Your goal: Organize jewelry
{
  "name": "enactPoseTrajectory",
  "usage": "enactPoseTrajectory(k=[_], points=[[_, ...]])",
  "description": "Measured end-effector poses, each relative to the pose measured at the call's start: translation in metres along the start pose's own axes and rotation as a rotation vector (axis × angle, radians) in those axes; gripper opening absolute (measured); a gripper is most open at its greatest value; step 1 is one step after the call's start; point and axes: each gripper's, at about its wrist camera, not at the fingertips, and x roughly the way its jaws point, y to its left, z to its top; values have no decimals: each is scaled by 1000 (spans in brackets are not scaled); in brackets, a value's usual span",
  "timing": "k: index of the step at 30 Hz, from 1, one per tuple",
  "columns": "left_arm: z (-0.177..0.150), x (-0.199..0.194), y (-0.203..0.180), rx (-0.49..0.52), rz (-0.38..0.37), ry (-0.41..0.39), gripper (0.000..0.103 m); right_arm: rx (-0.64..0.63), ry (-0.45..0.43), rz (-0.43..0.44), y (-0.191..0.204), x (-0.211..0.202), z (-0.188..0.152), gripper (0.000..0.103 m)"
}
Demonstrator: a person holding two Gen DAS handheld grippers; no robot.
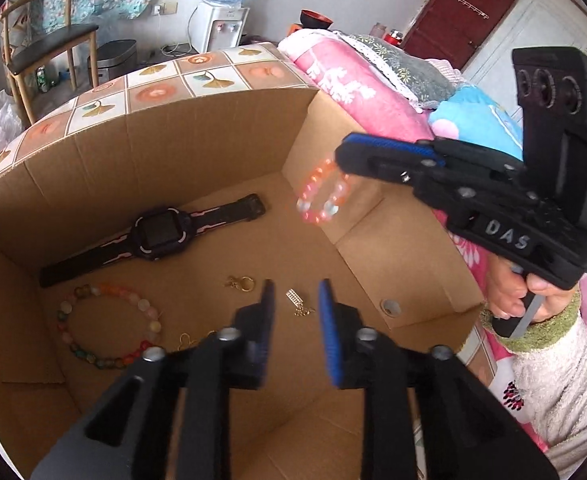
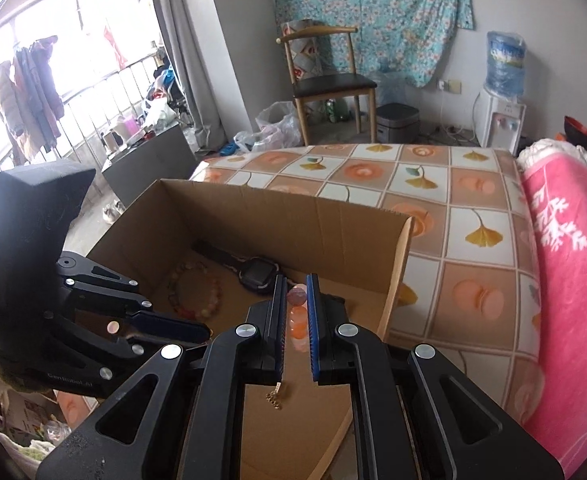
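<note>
An open cardboard box (image 1: 197, 132) holds a black smartwatch (image 1: 153, 236), a multicoloured bead bracelet (image 1: 109, 326), a gold ring charm (image 1: 242, 282) and a small gold chain piece (image 1: 298, 302). My right gripper (image 1: 343, 158) hangs over the box's right side, shut on a pink and orange bead bracelet (image 1: 322, 196) that dangles from it. In the right wrist view the bracelet (image 2: 298, 316) sits between the fingers of my right gripper (image 2: 296, 292). My left gripper (image 1: 293, 300) is open and empty above the box floor, over the chain piece. It also shows at the left of the right wrist view (image 2: 173, 324).
The box (image 2: 277, 208) sits on a bed with a tiled leaf-print sheet (image 2: 453, 208). Pink and blue folded quilts (image 1: 357, 92) lie to the right. A chair (image 2: 325, 76), a bin (image 2: 397, 120) and a water dispenser (image 2: 501, 92) stand beyond the bed.
</note>
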Motion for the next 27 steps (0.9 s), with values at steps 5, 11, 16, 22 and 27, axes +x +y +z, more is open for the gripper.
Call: enactPoseTrajectory(k=[5, 11, 16, 22, 27], points=[[-1, -3, -3, 6, 22, -10, 36, -1, -36, -24, -1, -14, 2, 10], [-6, -35, -18, 48, 70, -108, 52, -7, -107, -58, 5, -48, -3, 28], [-29, -88, -43, 116, 141, -277, 80, -24, -232, -84, 28, -106, -18, 58], [-81, -152, -72, 151, 225, -502, 98, 68, -387, -106, 55, -165, -52, 88], [-123, -173, -75, 7, 411, -601, 98, 150, -383, -271, 75, -171, -86, 95]])
